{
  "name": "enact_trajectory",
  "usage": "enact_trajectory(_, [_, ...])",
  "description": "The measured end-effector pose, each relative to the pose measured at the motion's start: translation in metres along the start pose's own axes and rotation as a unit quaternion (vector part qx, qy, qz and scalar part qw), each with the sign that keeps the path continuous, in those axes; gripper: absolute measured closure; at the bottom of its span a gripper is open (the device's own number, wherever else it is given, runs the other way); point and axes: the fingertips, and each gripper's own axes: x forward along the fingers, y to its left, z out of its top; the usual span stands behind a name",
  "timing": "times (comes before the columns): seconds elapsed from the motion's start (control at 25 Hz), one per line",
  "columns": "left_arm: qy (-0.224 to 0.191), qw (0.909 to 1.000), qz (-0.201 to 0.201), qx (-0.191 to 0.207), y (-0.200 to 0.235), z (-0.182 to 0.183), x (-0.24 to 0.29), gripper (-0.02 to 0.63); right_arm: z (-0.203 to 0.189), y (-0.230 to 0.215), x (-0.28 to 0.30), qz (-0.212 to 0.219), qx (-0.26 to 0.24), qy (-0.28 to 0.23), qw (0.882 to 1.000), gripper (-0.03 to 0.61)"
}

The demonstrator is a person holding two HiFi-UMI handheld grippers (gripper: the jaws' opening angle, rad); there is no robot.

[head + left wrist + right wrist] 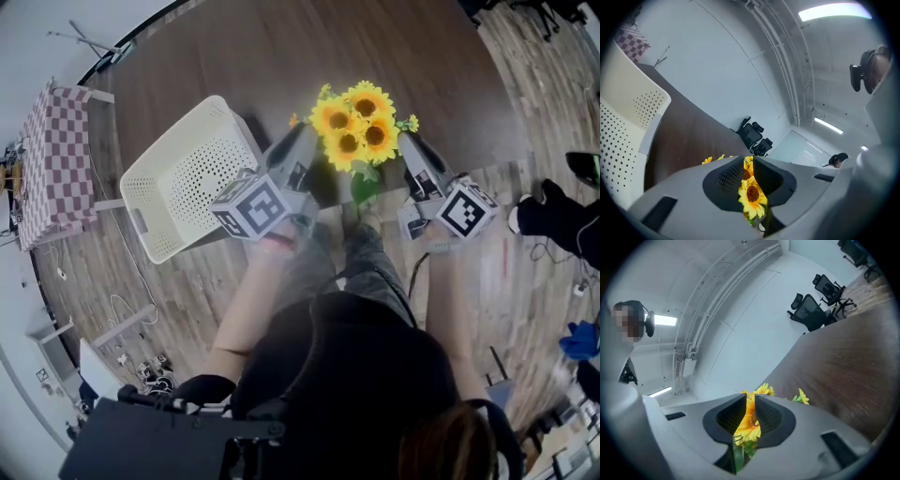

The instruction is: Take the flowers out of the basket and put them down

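Yellow flowers (356,127) between left gripper (307,138) and right gripper (409,142); both jaw pairs narrowly apart, blooms in gaps

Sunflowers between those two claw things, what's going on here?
A person holds a claw in each hand. The left claw and right claw flank a bunch of sunflowers over the dark table. Each claw's jaws stand slightly apart, with flowers showing in the gap, not pinched. The white basket lies to their left with no flowers in it.
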Motion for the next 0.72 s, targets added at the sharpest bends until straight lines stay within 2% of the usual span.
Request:
enact_trajectory(0.16, [-0.031,0.9995,0.010,0.004,-0.006,-0.004,-0.014,0.613,0.001,0.007,-0.011,0.025,-0.020,0.012,0.999,0.564])
enact_trajectory(0.36, [-0.056,0.9982,0.009,0.020,-0.023,-0.022,-0.029,0.614,-0.001,0.029,-0.023,0.092,-0.048,0.029,0.994,0.577])
enact_trajectory(0.52, [-0.054,0.9972,0.004,0.051,-0.041,-0.042,-0.043,0.614,-0.012,0.045,-0.035,0.122,-0.082,0.049,0.988,0.577])
enact_trajectory(0.72, [-0.044,0.9974,-0.013,0.056,-0.051,-0.049,-0.063,0.614,-0.033,0.061,-0.043,0.127,-0.102,0.067,0.984,0.578])
